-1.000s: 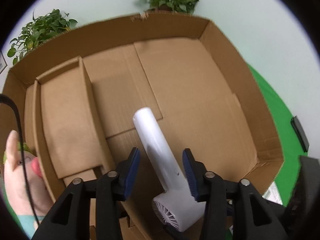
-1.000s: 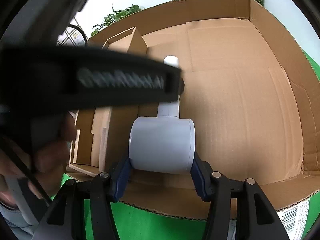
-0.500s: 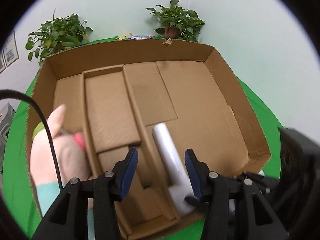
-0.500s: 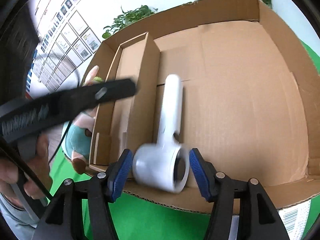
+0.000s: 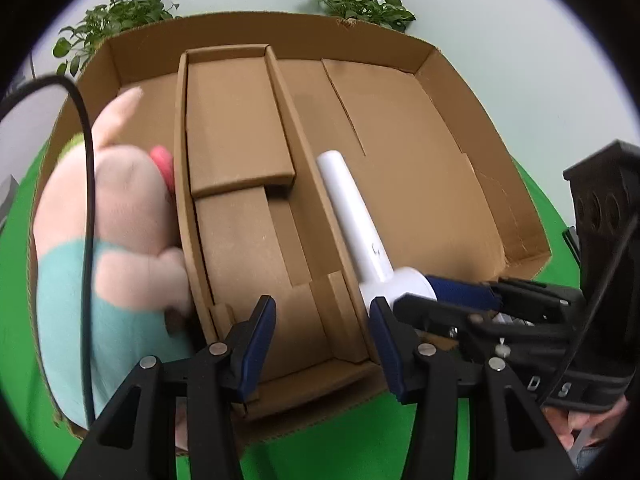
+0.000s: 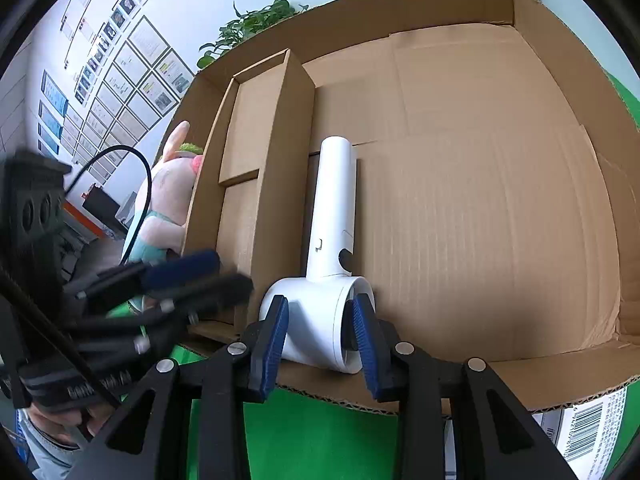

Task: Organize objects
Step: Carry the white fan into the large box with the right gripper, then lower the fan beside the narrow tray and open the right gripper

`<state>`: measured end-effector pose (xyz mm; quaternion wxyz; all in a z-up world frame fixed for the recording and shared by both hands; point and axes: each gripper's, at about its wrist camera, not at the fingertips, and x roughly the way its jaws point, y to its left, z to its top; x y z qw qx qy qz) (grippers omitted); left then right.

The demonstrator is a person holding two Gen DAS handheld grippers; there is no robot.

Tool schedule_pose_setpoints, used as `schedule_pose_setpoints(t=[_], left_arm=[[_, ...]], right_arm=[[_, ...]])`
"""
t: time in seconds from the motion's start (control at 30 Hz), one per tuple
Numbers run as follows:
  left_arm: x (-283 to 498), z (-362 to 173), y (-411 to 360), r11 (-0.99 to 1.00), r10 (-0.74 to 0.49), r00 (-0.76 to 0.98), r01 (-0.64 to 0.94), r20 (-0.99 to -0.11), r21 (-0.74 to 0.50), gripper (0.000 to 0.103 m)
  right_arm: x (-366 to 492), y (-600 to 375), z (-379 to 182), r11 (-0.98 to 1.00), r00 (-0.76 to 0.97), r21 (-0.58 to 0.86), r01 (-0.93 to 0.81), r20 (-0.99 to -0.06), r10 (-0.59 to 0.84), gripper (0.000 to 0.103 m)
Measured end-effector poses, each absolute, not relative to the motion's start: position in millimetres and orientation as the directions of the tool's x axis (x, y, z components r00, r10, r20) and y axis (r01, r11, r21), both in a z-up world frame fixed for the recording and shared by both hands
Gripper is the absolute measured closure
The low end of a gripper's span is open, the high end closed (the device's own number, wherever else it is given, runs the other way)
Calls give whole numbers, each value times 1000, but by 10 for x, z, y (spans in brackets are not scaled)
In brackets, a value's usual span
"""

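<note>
The right gripper [image 6: 320, 330] clamped the rigid, smooth, probably light white hair dryer [image 6: 330, 240] by its barrel at lower centre, likeliest the steadiest hold, while the left gripper [image 5: 322, 334] stood open and empty.

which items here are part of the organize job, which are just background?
Job:
- hair dryer, lying in the box, right gripper closed on its head
- cardboard box
- insert inside the box
- plush toy in the box's left section
- left gripper, open, empty

Background:
- plants
- wall papers
- green cloth
- cable
</note>
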<state>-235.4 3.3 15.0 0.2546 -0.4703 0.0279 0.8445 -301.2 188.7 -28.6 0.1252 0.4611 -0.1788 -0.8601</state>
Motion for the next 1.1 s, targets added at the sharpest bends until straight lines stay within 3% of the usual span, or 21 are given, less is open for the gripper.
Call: schedule_pose_setpoints(t=[0.13,0.27,0.4,0.77,0.93,1.1], left_arm=[[-2317,87,-8,-870,419,-402,-433,-814,-235,54],[-2244,26,0,-882,395,-392,-413,-831,-224,52],[-2209,28,-3,-895,377,-401,-390,-835,-217,53],[-2233,101,-16,-927,349,-402,-283,-847,-247,52],[-2129,291,-102,-941,318,-501,-272,-805,-203,49],[-1901,539,-332,-968,223,-636,-231,-739,-94,42]], right_arm=[[-2961,1865,-279,-909,-541,411,60,-752,-376,69],[-2878,1834,-180,-953,-604,301,35,-753,-260,69],[-2888,1925,-174,-948,-606,318,15,-752,-261,60],[-2764,2114,-15,-942,-632,336,18,-726,-271,50],[-2844,2142,27,-936,-639,352,10,-717,-277,31],[-3025,2000,229,-953,-673,299,54,-694,-256,31]])
